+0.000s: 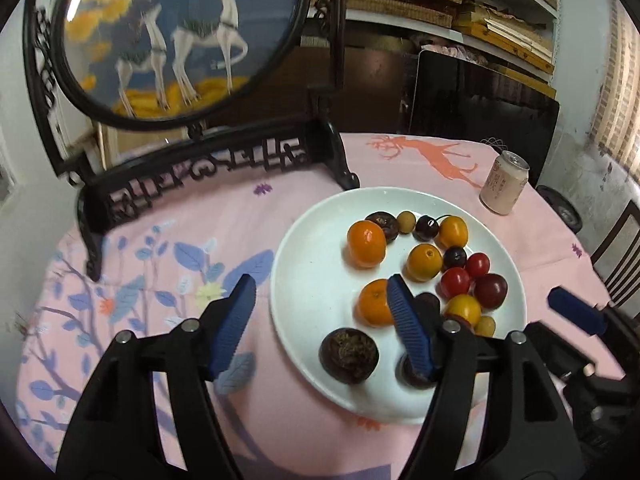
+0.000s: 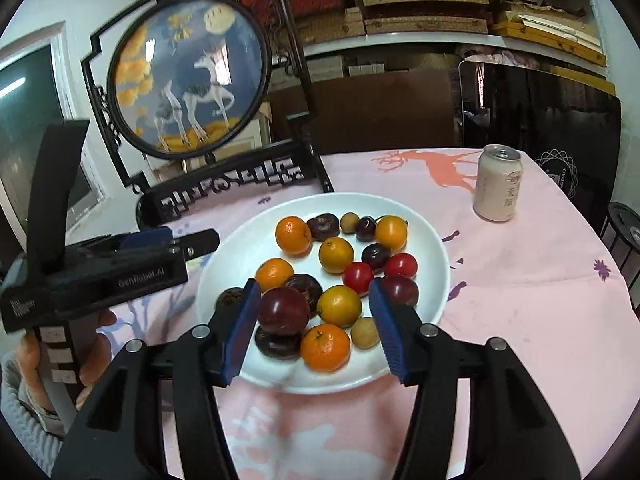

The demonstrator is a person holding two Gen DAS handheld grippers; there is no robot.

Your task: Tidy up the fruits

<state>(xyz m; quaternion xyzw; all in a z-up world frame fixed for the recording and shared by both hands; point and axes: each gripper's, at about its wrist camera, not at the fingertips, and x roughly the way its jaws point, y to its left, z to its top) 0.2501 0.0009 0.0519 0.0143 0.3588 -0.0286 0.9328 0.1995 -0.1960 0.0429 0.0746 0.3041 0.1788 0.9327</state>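
Nearest, spread apart and gripping nothing: the right gripper (image 2: 314, 328), blue pads either side of a dark red plum (image 2: 283, 311) without pressing on it. Likewise spread and empty, the left gripper (image 1: 320, 320), one pad over the pink tablecloth (image 1: 160, 240), the other over the white plate (image 1: 304, 280).

On the plate, near the table's front edge, loosely heaped round fruits (image 2: 340, 276): glossy orange mandarins, yellow-orange ones, two small red tomatoes, dark plums, pale tan longan-like balls, and brown-purple mangosteens, one (image 1: 349, 355) with rough calyx facing up. No clear long axis, all near-spherical. One dark fruit (image 2: 278, 344) half hidden under the plum; another (image 1: 416, 372) covered by a pad, kind hard to tell.

Farther right, upright, well apart from the plate: a pale drink can (image 2: 498, 183). Behind left, a round deer picture in a carved black stand (image 2: 188, 76), top cut off in the left view.
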